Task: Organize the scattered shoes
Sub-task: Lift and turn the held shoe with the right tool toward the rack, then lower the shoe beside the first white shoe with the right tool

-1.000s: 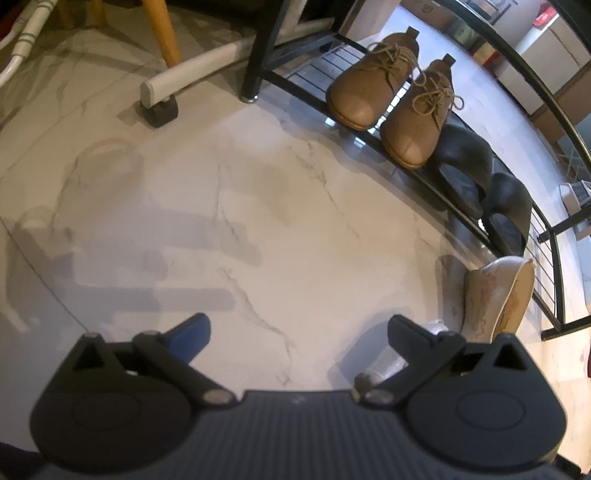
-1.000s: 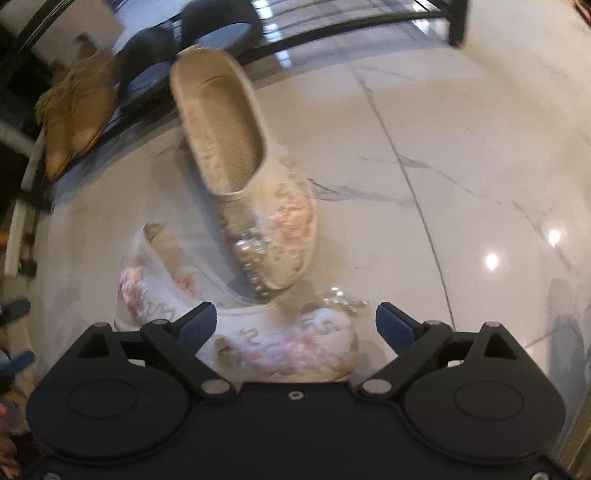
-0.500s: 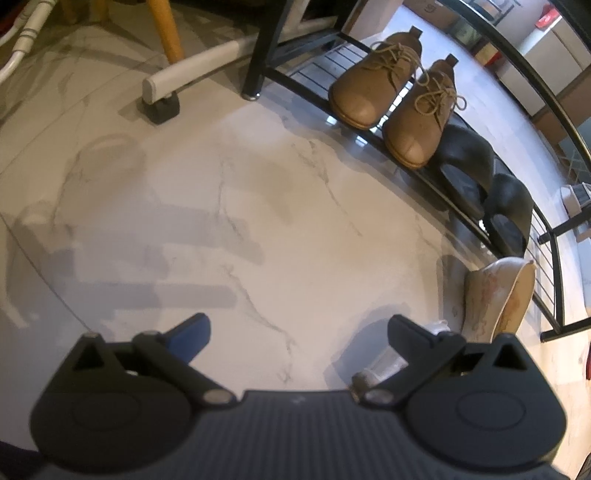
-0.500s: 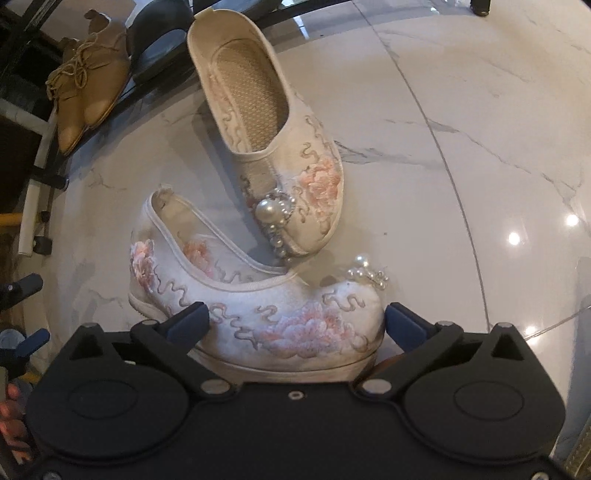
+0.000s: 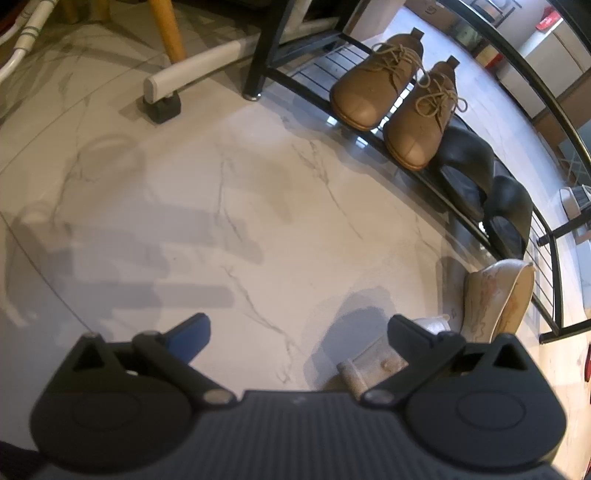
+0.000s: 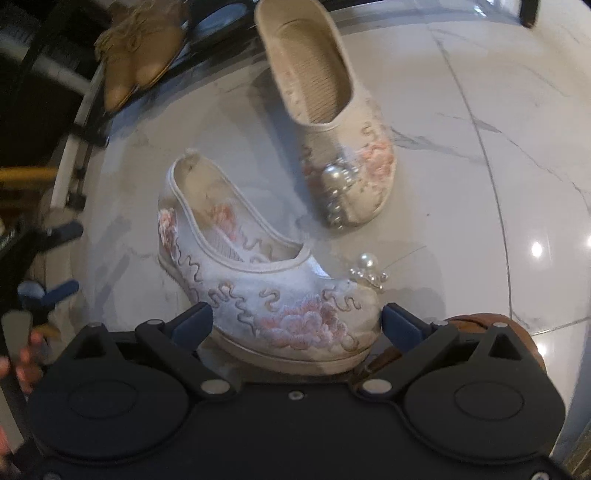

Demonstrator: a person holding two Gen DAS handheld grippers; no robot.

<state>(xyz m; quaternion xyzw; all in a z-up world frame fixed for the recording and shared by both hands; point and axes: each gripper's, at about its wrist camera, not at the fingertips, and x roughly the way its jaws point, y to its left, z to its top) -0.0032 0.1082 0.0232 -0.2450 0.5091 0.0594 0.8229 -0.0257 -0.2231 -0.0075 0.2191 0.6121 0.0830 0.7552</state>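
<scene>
Two cream embroidered shoes with pink flowers and pearl clusters lie on the marble floor. The near shoe (image 6: 280, 295) lies sideways, its toe between the wide-open fingers of my right gripper (image 6: 297, 321); neither pad presses it. The far shoe (image 6: 332, 110) stands just beyond, toe toward me. In the left wrist view, the far shoe (image 5: 495, 295) is at the right and the near shoe (image 5: 380, 362) is partly hidden by a finger. My left gripper (image 5: 299, 332) hovers open over bare floor, holding nothing. It also shows as the left gripper (image 6: 55, 258) at the right wrist view's left edge.
A black metal shoe rack (image 5: 436, 173) runs along the right, holding a tan lace-up pair (image 5: 391, 103) and dark shoes (image 5: 469, 166). A white bar on a black foot (image 5: 162, 96) and a wooden leg (image 5: 170, 33) stand behind. A brown rounded object (image 6: 476, 321) sits by my right finger.
The right gripper has shifted over the cream shoes, and the near shoe's toe now lies between its open fingers. The left gripper has barely moved.
</scene>
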